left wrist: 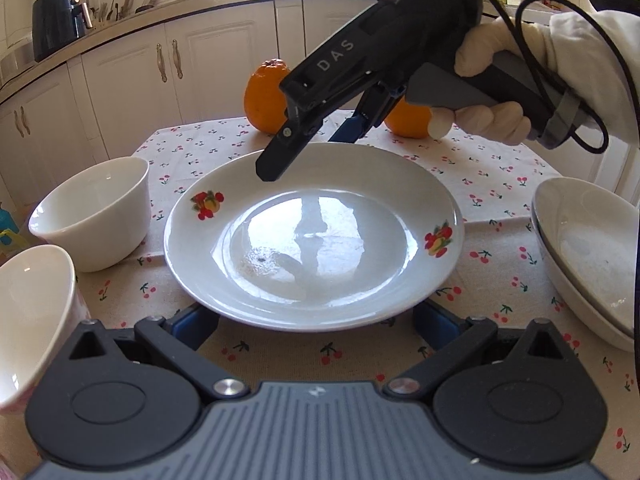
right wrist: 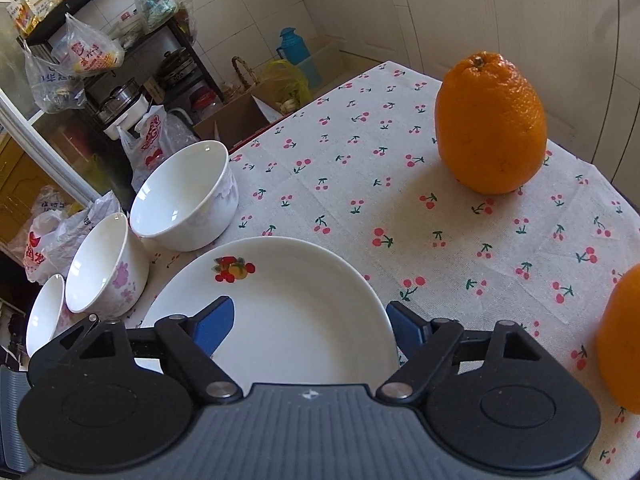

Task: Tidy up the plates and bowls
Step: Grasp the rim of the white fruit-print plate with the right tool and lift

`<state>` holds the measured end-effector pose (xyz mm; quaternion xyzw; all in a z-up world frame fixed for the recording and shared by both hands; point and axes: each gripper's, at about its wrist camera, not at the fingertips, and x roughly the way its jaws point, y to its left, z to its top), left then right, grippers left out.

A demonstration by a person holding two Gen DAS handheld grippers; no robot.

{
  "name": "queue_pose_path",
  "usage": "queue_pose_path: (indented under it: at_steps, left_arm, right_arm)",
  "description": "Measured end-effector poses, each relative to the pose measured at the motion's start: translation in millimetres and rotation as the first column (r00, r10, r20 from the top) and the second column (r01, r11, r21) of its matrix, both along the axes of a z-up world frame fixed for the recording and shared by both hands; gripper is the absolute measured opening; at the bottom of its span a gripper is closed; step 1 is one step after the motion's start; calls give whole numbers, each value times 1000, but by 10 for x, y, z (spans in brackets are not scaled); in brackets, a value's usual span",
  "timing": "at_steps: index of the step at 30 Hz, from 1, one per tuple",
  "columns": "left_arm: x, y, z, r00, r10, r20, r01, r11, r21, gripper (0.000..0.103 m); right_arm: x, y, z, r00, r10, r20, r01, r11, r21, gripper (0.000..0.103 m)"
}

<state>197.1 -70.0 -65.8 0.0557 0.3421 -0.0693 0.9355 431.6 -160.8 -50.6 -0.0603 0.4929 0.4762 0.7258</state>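
Observation:
A white plate (left wrist: 316, 240) with fruit prints lies on the cherry-print tablecloth (left wrist: 500, 280). My left gripper (left wrist: 316, 320) is open, its blue pads (left wrist: 196, 322) wide apart at the plate's near rim. A gloved hand (left wrist: 492, 120) holds my right gripper (left wrist: 310, 152) over the far rim. In the right wrist view the right gripper (right wrist: 310, 328) straddles the plate (right wrist: 288, 292): one blue pad (right wrist: 216, 324) hangs over the plate's inside, the other sits just outside the rim. Neither pad presses on it.
Two white bowls (left wrist: 96, 216) (left wrist: 32, 320) stand left of the plate, and stacked shallow dishes (left wrist: 588, 256) at the right. The right wrist view shows three bowls (right wrist: 188, 196) (right wrist: 104, 264) (right wrist: 44, 312) in a row. Two oranges (right wrist: 490, 124) (right wrist: 624, 340) sit behind the plate. Kitchen cabinets (left wrist: 180, 72) stand beyond.

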Motion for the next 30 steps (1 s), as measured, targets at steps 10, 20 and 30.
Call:
queue_pose_path:
  at_steps: [10,20,30]
  left_arm:
    - [19,33,5,1000,5,-10,-5,1000,-5,102]
    - [-20,70,22,999,-14,-31,14,1000,-6,101]
    - [-130,19,160,998,-56,-28,57,998,16,101]
  right_arm:
    - [-12,-71,-8,999,7,-45,-6,999,36,85]
    - [-76,-151,29,997,-20,-68,24,998,58,85]
    - [-226,-297,134,997,-45,-65,50,996,78,85]
